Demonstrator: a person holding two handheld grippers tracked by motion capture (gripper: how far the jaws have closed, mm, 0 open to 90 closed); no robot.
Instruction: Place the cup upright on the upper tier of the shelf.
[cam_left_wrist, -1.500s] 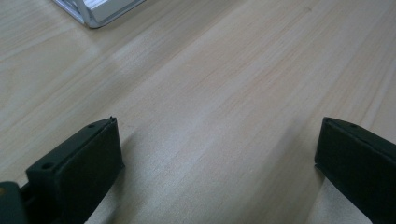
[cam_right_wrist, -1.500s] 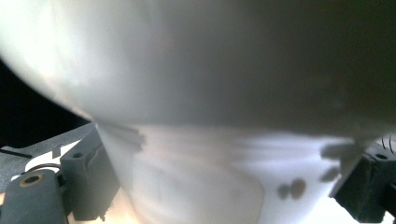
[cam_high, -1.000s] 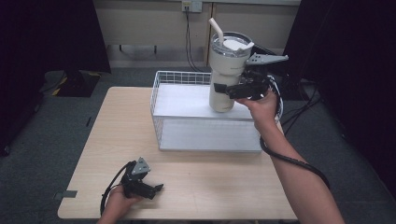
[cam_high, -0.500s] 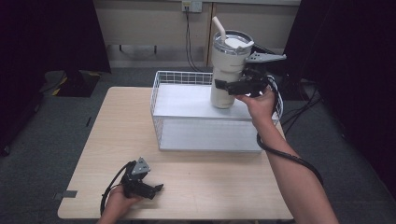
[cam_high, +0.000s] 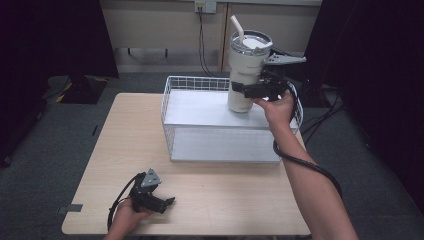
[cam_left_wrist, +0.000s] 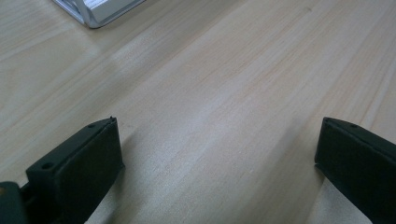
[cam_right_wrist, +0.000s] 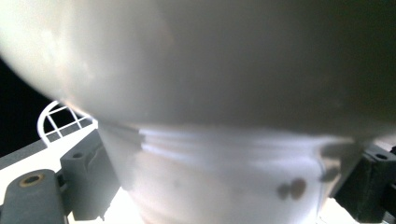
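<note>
Gripping cream tumbler (cam_high: 246, 75), right tool (cam_high: 250, 90); tumbler lettering apparently unreadable.

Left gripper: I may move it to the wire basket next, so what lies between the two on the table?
Bare wooden table separates the left gripper from the wire basket, seen in the high view.

1. Left black two-jaw gripper (cam_high: 159, 201): held low at the near left, jaws spread wide apart and pointing right, nothing between them.
2. Left hand (cam_high: 125, 218): wrapped around the rear of that gripper.
3. Right black two-jaw gripper (cam_high: 248, 90): raised at the far right, jaws clamped on something.
4. Right forearm: extended forward, bare, cable trailing alongside.
</note>
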